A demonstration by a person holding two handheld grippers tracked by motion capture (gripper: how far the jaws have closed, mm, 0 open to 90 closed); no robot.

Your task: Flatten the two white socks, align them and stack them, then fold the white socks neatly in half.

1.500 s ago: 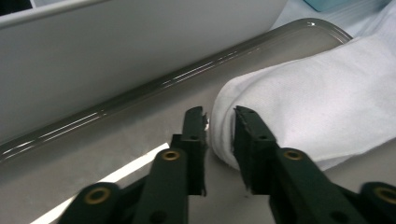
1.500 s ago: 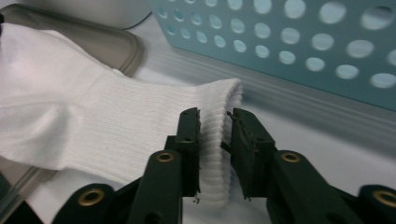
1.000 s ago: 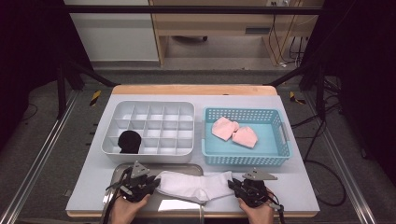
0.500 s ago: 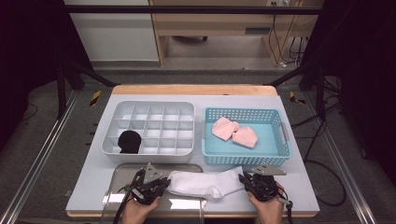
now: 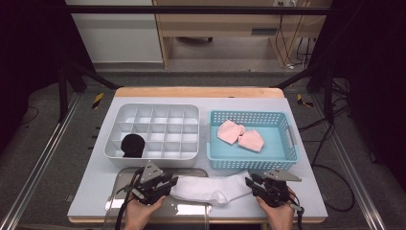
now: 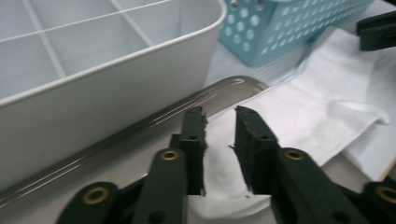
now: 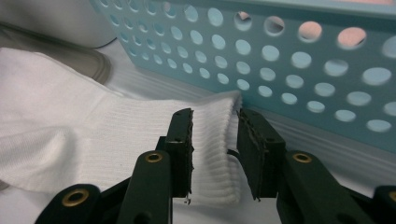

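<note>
A white sock (image 5: 210,189) lies stretched along the table's front edge between my two grippers. The left gripper (image 5: 168,185) is shut on the sock's left end, and white fabric (image 6: 303,107) fills the gap between its jaws (image 6: 219,114). Its left part rests over a shiny metal tray (image 5: 125,178). The right gripper (image 5: 250,184) is shut on the ribbed cuff (image 7: 215,140), which bulges between its jaws (image 7: 214,114) just in front of the blue basket (image 7: 289,60). The right gripper's jaw tip (image 6: 378,30) also shows at the sock's far end in the left gripper view.
A white compartment box (image 5: 158,108) stands behind the tray, with a black rolled item (image 5: 132,144) in its front-left cell. The blue perforated basket (image 5: 288,143) to its right holds two pink folded cloths (image 5: 239,135). The table's front edge is right below the hands.
The sock has been drawn out longer and flatter between the grippers, and its right end has shifted to the right. Both grippers keep their hold.
</note>
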